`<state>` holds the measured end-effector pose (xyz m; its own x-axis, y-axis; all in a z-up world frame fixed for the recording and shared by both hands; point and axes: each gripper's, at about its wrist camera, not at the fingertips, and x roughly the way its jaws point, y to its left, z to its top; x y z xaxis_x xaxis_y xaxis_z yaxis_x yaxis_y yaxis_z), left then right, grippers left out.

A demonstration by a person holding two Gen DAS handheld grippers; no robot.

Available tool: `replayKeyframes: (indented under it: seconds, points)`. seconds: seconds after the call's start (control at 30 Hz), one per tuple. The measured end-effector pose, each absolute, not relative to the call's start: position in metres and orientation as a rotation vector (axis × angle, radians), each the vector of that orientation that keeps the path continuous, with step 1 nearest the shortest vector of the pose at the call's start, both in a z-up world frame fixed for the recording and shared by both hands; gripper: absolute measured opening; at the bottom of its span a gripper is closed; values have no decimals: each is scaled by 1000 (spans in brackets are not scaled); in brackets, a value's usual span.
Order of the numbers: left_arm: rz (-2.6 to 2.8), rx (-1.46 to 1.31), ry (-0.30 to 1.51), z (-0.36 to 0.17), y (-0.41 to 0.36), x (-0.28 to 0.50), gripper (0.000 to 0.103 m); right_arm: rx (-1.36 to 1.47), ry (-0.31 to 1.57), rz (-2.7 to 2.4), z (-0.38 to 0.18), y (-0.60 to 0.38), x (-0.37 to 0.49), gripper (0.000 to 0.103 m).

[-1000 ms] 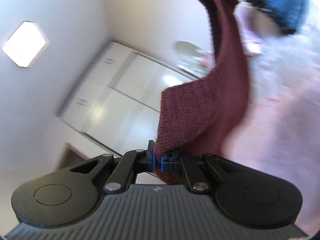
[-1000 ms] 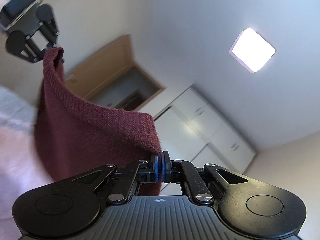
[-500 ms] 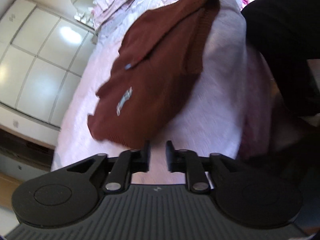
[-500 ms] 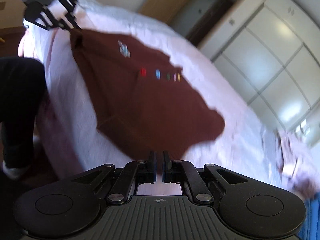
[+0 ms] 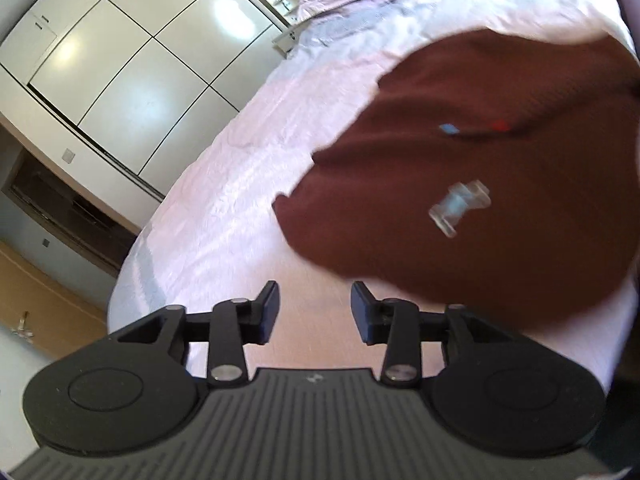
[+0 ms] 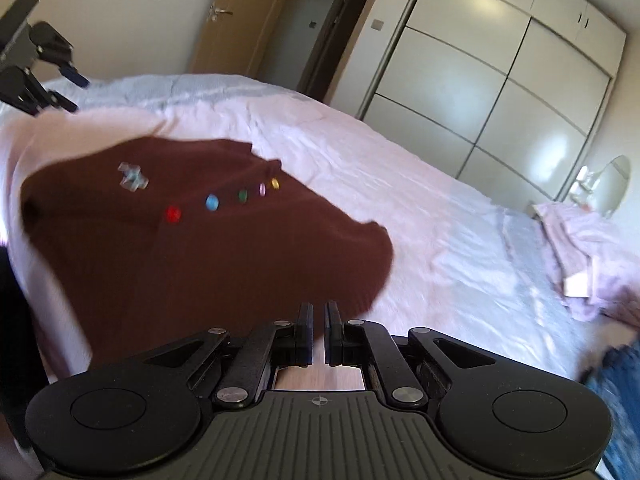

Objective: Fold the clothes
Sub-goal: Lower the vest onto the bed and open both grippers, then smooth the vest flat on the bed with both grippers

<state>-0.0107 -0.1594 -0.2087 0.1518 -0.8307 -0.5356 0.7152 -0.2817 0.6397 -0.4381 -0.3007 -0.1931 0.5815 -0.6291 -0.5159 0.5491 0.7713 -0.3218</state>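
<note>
A dark red knit cardigan (image 5: 480, 184) with coloured buttons lies spread near the edge of a bed with a pale pink cover (image 5: 224, 216). It also shows in the right wrist view (image 6: 192, 248). My left gripper (image 5: 315, 314) is open and empty, just off the cardigan's near left edge. My right gripper (image 6: 316, 334) has its fingers nearly together with a thin gap and nothing between them, at the cardigan's near edge. The left gripper also shows at the far left of the right wrist view (image 6: 64, 88).
White wardrobe doors (image 6: 500, 92) and a wooden door (image 6: 244, 24) stand behind the bed. A heap of pale pink clothes (image 6: 580, 252) lies at the bed's far end by a round mirror (image 6: 612, 184). Blue cloth (image 6: 616, 384) is at the lower right.
A second ago both grippers held the cardigan up in the air. It now lies on the bed, both grippers have let go, and the left one has opened wide.
</note>
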Motion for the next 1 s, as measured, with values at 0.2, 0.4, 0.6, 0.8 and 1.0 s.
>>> replayKeyframes:
  seconds: [0.2,0.4,0.6,0.8,1.0]
  points:
    - [-1571,1022,-43,-207,-286,10,50,-104,665,-640,-171,-402,-381,64]
    - [-1594,935,160,-234,-405,38,51,-64,683,-552,-174,-506,-311,77]
    - [-1592,959,315,-275,-470,60,43,106,781,-479,-214,-604,-257,76]
    - [-1578,1001,355,-305,-470,64,4,240,861,-437,-255,-652,-236,46]
    - [-1546,735,295,-264,-449,88,3,123,773,-526,-225,-644,-254,2]
